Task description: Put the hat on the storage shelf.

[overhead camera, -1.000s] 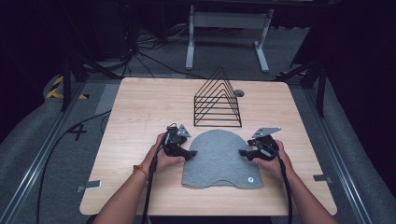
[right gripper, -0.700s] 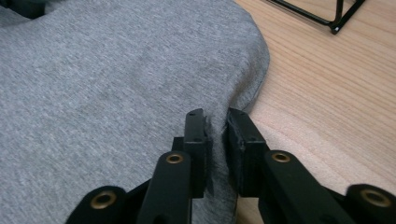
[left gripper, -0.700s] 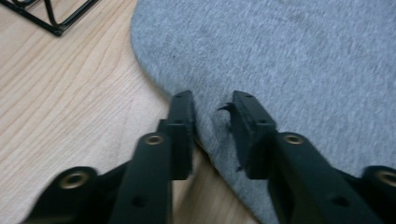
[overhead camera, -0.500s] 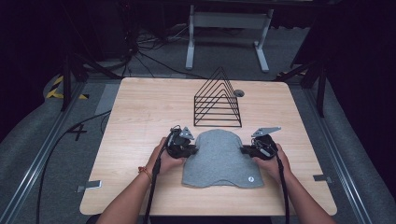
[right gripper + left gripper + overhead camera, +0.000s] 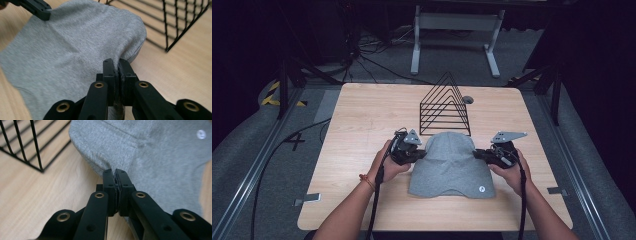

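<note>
A grey knit hat (image 5: 451,162) lies on the wooden table (image 5: 362,115), its rounded crown toward the far side and a small round white tag near its front right corner. My left gripper (image 5: 423,154) pinches the hat's left edge, and in the left gripper view its jaws (image 5: 114,173) meet tightly on the grey fabric (image 5: 160,152). My right gripper (image 5: 477,154) pinches the right edge, and its jaws (image 5: 115,62) clamp a fold of the hat (image 5: 75,45). Both pairs of jaws have just closed on the cloth. The pinched edges are raised off the table.
A black wire rack (image 5: 445,107) of triangular dividers stands just behind the hat, close to both grippers (image 5: 22,142) (image 5: 175,22). A small round hole (image 5: 468,99) sits in the table behind it. A metal stand (image 5: 454,30) is on the floor beyond.
Both grippers went from open beside the hat to shut on its side edges. The hands have risen a little, which lifts and bunches the hat's sides.
</note>
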The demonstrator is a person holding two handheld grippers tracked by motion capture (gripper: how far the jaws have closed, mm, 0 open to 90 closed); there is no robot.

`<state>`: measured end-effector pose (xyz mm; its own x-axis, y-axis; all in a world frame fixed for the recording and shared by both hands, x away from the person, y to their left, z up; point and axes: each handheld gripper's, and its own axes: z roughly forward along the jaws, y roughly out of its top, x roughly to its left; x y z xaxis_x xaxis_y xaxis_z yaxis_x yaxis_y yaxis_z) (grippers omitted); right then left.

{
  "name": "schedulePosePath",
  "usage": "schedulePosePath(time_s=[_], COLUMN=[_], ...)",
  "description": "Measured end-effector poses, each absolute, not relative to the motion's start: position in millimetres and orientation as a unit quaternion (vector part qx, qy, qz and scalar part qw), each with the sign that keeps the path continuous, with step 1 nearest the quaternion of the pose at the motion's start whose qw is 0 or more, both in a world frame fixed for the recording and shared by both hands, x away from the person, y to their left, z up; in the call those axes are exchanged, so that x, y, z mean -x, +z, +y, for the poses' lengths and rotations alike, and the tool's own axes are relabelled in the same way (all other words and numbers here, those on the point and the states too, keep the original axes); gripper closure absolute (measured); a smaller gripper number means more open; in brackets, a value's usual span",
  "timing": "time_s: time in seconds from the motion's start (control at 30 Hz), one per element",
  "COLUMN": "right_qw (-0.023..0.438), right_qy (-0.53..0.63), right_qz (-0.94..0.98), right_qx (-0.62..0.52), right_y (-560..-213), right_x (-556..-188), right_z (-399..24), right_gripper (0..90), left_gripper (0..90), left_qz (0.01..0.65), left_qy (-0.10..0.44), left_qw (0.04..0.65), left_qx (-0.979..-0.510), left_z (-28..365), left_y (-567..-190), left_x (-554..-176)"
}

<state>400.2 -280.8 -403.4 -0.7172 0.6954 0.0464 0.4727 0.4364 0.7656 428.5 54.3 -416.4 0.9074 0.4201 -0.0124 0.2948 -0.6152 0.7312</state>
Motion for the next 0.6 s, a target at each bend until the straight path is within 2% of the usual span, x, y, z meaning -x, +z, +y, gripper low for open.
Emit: schedulePosePath(time_s=[0.27,0.6], right_qw=[0.157,0.195], right_qy=[0.440,0.453], right_qz=[0.819,0.811], right_qx=[-0.334,-0.315], right_y=[-367,-321], right_x=[-397,-391], right_z=[-284,-296], right_gripper=[86.1,86.1], left_gripper=[87.8,87.9], left_qz=[0.162,0.142], left_qy=[0.100,0.135], left_qw=[0.435,0.455], left_qx=[-0.880,-0.869], left_z=[39,34], left_y=[-367,-323], left_x=[-431,-430])
